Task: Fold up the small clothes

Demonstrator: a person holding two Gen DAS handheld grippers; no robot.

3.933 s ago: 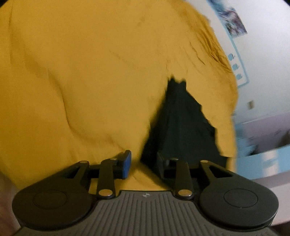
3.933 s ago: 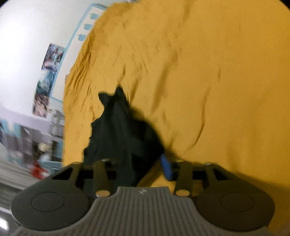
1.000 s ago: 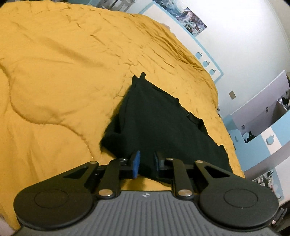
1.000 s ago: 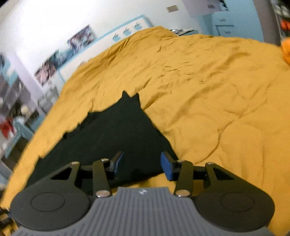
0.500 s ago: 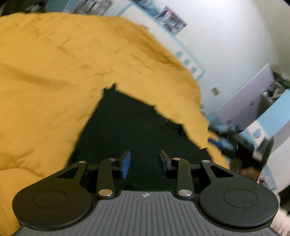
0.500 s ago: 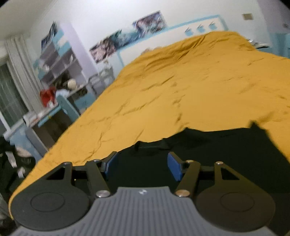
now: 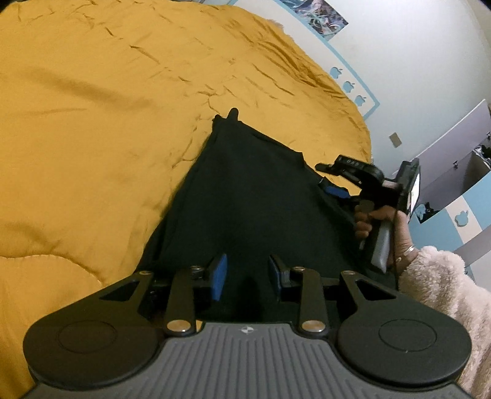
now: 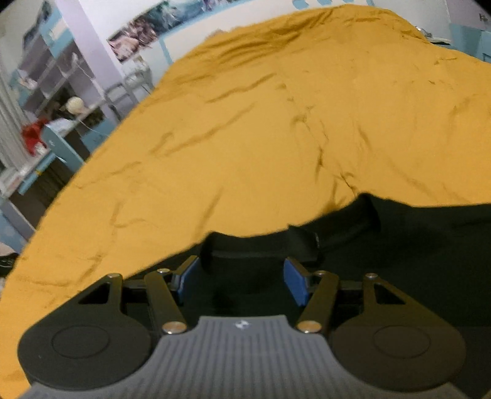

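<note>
Left-wrist & right-wrist views, one instant. Black garment (image 7: 251, 199) lies spread flat on the mustard-yellow bedspread (image 7: 92, 129), near the bed's edge; exact type (shorts? top?) not readable, fabric too dark for seams. Left gripper (image 7: 247, 276): jaws released, parted over the near hem, cloth beneath and between them but not pinched; they have just been opening. Right gripper (image 8: 239, 280): jaws released and wider, also just been opening, poised over a raised edge band (image 8: 260, 245) of the garment, nothing clamped; same tool seen side-on in the left-wrist view, held by the person's hand (image 7: 374, 221), fluffy pale sleeve (image 7: 445, 285) behind it.

Step in hand, as judged: re-grasp for the next fold. To do it well: take edge or corner pts only, top layer w/ any layer under it, not the bedspread; close both jaws before lifting; keep the two grasp pts on one line so the fold lands square; lift low, carry across, lay down w/o dragging.

Hidden or unclear: garment's near hem cut off by both gripper bodies; its right part runs out of the right-wrist frame; layer count unknown; right-wrist view is motion-blurred; far room (shelves (image 8: 46, 86), wall posters (image 7: 319, 12)) too soft for detail.
</note>
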